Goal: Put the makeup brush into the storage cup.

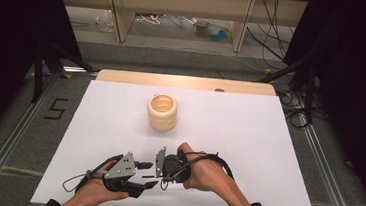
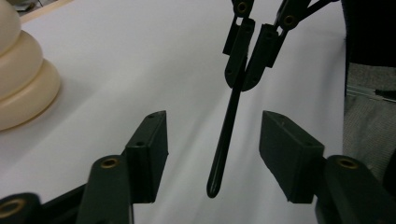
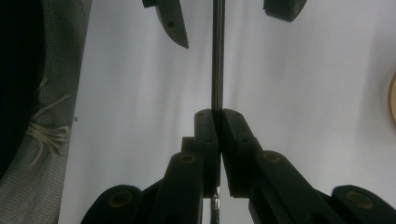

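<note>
Lower centre of the frame: right tool (image 1: pixel 158 163) clamped on thin black rod (image 2: pixel 226 135), rod tip between half-open left tool (image 1: pixel 150 175) pads, untouched; ribbed cream cup (image 1: pixel 162 112) above.

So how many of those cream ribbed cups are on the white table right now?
1. The cream ribbed cup stands upright on the white table, toward its far middle, beyond both grippers and apart from them. Nothing on the table could hide a second one.
</note>
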Motion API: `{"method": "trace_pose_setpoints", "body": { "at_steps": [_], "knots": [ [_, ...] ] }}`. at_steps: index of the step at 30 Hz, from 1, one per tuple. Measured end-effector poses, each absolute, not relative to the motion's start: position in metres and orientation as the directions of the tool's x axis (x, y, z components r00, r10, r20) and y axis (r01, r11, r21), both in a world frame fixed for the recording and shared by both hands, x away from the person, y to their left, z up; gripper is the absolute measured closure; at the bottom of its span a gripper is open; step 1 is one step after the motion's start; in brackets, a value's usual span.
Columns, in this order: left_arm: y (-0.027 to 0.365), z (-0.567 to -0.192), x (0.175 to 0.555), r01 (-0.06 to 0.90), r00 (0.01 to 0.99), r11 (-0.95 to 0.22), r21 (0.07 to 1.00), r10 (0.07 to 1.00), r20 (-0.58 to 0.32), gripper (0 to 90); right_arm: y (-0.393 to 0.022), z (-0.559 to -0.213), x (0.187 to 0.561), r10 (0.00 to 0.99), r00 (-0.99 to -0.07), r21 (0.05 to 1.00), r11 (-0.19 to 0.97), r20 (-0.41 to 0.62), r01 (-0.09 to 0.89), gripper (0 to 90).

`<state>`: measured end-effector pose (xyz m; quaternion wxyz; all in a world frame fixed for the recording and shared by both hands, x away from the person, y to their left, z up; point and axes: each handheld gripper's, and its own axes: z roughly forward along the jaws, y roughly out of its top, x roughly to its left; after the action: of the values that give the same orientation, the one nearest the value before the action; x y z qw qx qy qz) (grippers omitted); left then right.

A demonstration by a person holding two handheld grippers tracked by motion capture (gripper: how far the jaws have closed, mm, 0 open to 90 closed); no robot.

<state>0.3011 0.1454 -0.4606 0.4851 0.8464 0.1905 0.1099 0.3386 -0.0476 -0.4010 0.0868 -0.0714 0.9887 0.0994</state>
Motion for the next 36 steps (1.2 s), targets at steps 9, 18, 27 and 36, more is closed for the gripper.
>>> {"method": "trace_pose_setpoints", "body": {
  "at_steps": [9,18,27,36],
  "knots": [
    [0.142,-0.460,0.298,0.196,0.917,-0.484,0.853,0.398,0.016,57.7,-0.045,-0.403,0.338,-0.163,-0.967,0.195,0.960,-0.193,-0.201,85.4],
    [0.140,-0.461,0.296,0.190,0.923,-0.492,0.850,0.385,0.017,64.0,-0.043,-0.401,0.333,-0.159,-0.970,0.180,0.965,-0.185,-0.192,85.4],
    [0.138,-0.462,0.295,0.176,0.931,-0.504,0.846,0.363,0.023,67.8,-0.040,-0.401,0.330,-0.174,-0.967,0.180,0.962,-0.185,-0.207,85.4],
    [0.138,-0.462,0.295,0.167,0.935,-0.509,0.844,0.353,0.028,71.3,-0.040,-0.400,0.328,-0.186,-0.964,0.182,0.958,-0.187,-0.220,85.4]
  ]
}}
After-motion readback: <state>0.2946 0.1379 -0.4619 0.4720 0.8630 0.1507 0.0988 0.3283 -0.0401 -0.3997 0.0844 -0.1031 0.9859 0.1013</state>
